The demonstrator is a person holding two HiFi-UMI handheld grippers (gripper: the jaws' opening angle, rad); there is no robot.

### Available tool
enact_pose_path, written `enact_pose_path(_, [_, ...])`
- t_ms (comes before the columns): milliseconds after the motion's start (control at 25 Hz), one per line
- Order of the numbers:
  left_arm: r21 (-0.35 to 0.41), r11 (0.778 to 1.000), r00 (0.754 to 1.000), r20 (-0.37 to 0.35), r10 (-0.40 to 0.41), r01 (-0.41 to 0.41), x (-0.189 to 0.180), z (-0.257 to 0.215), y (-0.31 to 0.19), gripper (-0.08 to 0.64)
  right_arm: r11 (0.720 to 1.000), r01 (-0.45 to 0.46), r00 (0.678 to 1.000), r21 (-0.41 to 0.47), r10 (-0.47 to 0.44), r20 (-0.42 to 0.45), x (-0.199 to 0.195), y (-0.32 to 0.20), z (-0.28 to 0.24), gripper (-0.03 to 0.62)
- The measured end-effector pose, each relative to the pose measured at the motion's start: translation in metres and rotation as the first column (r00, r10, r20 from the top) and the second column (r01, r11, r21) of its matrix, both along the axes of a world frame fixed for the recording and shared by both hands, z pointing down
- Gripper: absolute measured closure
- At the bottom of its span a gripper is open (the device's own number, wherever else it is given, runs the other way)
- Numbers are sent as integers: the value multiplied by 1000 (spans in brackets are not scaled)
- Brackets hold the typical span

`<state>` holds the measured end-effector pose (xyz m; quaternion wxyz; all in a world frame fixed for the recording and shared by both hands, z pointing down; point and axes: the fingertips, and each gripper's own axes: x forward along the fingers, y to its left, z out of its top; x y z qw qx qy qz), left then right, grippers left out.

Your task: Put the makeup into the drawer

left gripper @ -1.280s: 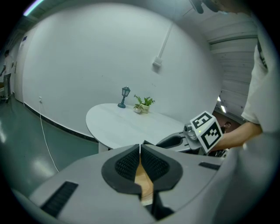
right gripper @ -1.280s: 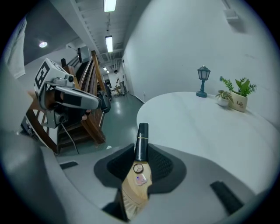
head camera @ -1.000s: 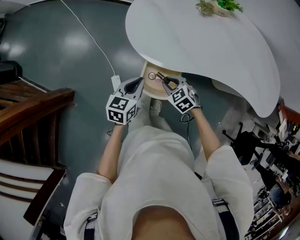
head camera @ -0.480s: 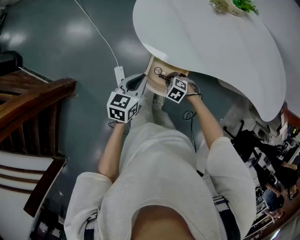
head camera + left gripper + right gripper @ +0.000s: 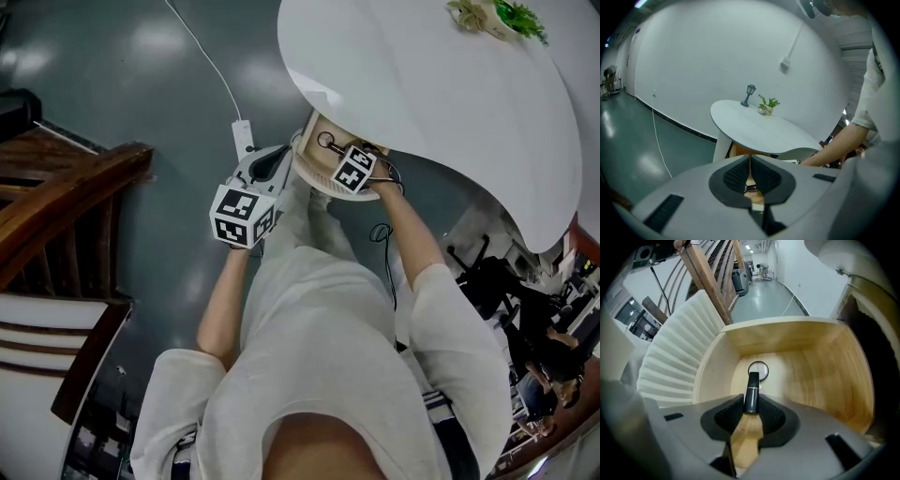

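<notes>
Makeup tube, black, is pinched in the right hand-held gripper and poised inside the open drawer, over a round ringed item. Not yet released; drop and probably drawer closing left. Left hand-held gripper is pressed together, empty, beside the drawer. Only the right gripper view shows the drawer's inside; head view shows both grippers.

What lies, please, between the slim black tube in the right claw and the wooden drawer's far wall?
A small round black-rimmed disc on the drawer floor, seen in the right gripper view.
</notes>
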<state>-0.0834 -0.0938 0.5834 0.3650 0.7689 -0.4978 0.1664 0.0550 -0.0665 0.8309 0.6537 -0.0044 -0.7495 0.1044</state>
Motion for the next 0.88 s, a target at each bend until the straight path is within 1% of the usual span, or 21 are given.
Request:
enact_pose_path(280, [-37, 999, 1000, -8, 1, -1, -9, 18, -5, 544, 999, -34, 999, -14, 33, -21, -13, -9, 25, 495])
enact_pose_path(400, [-49, 999, 1000, -8, -2, 2, -13, 20, -5, 543, 999, -44, 998, -22, 42, -48, -12, -6, 33, 495])
enact_pose_path(560, [-52, 999, 1000, -7, -5, 5, -18, 22, -7, 544, 999, -40, 998, -31, 38, -57, -10, -2, 38, 489])
enact_pose_path(640, [-51, 999, 1000, -6, -4, 3, -19, 23, -8, 543, 998, -42, 998, -41, 40, -51, -13, 0, 39, 460])
enact_pose_path(760, [-47, 999, 1000, -11, -2, 1, -18, 22, -9, 543, 998, -42, 998, -46, 40, -41, -14, 0, 37, 445])
enact_pose_path(840, [-45, 999, 1000, -14, 3, -4, -15, 22, -10, 545, 998, -42, 999, -46, 41, -31, -15, 0, 35, 420])
enact_pose_path(880, [-45, 999, 1000, -14, 7, -7, -14, 22, -9, 544, 998, -44, 999, -43, 43, -23, -16, 0, 33, 420])
